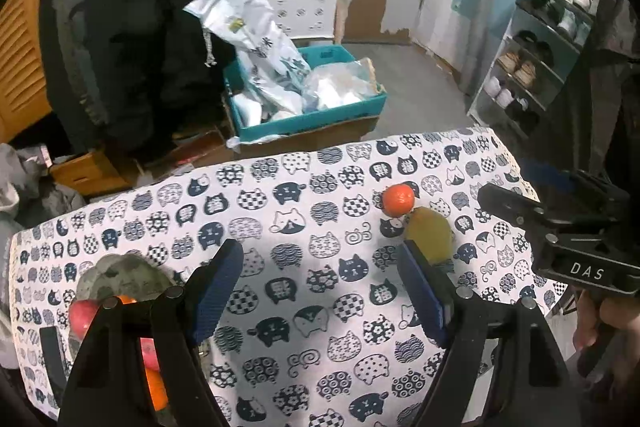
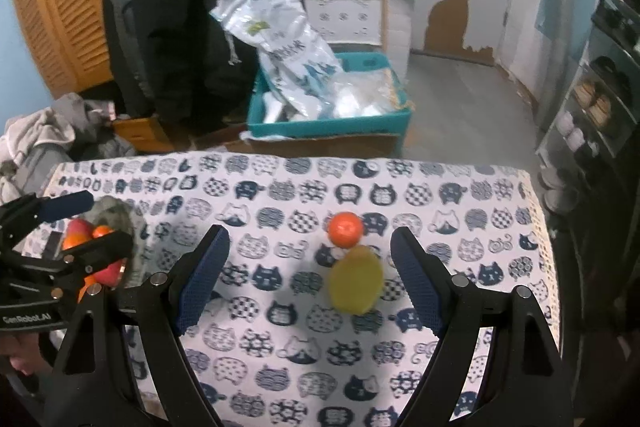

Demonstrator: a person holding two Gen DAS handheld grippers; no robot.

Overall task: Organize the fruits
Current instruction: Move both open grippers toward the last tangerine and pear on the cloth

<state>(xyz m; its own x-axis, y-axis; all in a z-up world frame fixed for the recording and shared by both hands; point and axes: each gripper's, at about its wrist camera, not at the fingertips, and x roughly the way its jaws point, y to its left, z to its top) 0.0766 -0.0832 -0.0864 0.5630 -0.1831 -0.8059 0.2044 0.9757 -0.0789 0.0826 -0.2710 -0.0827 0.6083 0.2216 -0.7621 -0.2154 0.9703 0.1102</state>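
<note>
An orange mandarin (image 1: 398,200) (image 2: 346,229) and a yellow lemon (image 1: 429,235) (image 2: 355,279) lie side by side on the cat-print tablecloth (image 1: 304,267) (image 2: 304,327). A grey bowl (image 1: 116,273) (image 2: 116,215) at the table's left holds a red apple (image 1: 82,315) (image 2: 78,227) and orange fruit. My left gripper (image 1: 320,301) hovers open over bare cloth, the lemon just beyond its right finger. My right gripper (image 2: 312,279) is open too, with the lemon between its fingers, closer to the right one and untouched. Each gripper shows at the edge of the other's view.
Past the table's far edge a teal crate (image 1: 312,115) (image 2: 328,123) full of plastic bags sits on a cardboard box. A dark coat hangs at the back left, a wooden shelf behind, a shoe rack (image 1: 532,67) to the right. Clothes pile at the left.
</note>
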